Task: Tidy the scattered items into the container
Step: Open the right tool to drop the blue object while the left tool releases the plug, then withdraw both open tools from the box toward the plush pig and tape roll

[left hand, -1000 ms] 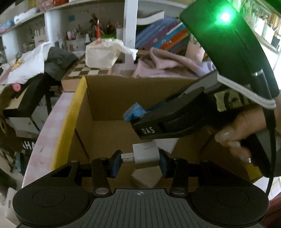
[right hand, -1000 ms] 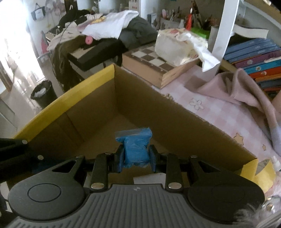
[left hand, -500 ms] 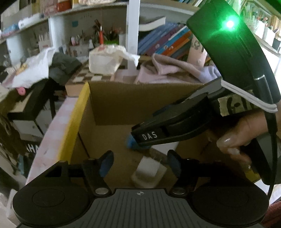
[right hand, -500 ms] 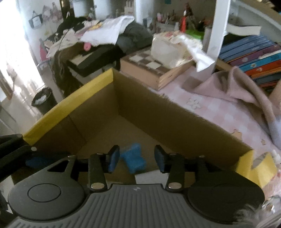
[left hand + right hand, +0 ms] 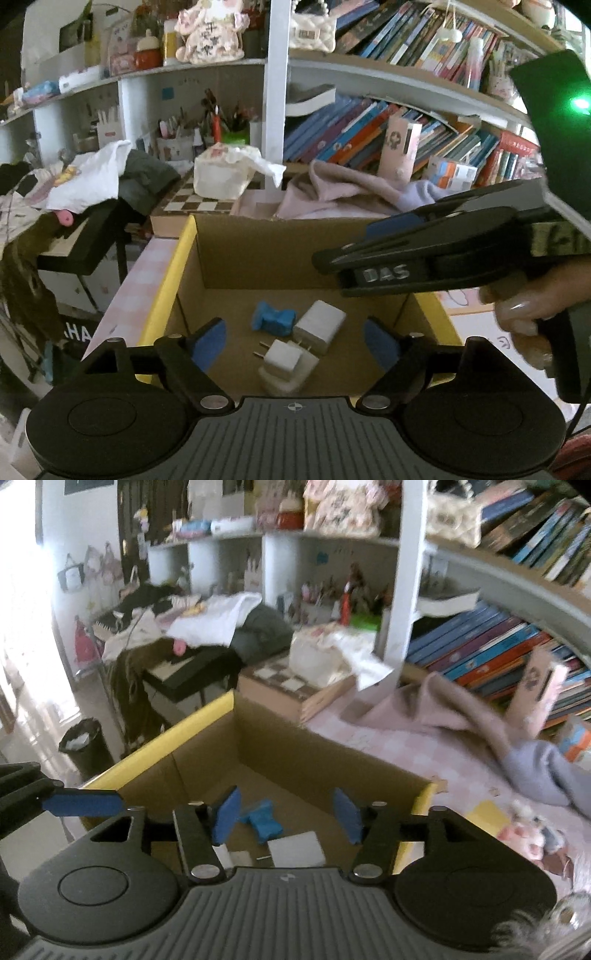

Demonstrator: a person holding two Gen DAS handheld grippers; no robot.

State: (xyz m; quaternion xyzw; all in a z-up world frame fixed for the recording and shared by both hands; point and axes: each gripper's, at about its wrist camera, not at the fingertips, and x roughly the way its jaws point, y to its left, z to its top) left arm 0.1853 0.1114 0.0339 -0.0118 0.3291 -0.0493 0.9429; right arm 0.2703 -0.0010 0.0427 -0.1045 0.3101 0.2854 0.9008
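Note:
A cardboard box with yellow rim stands on the pink checked table. On its floor lie a blue packet, a white charger and a smaller white plug. My left gripper is open and empty above the box's near edge. My right gripper is open and empty above the box; it also shows from the side in the left wrist view.
A chessboard box with a tissue pack sits behind the cardboard box. A pink cloth lies on the table to the right. Bookshelves stand behind. Small items lie at right.
Both grippers opened and dropped their loads into the box: the left let go of the white charger, the right of the blue packet. Both then rose and pulled back.

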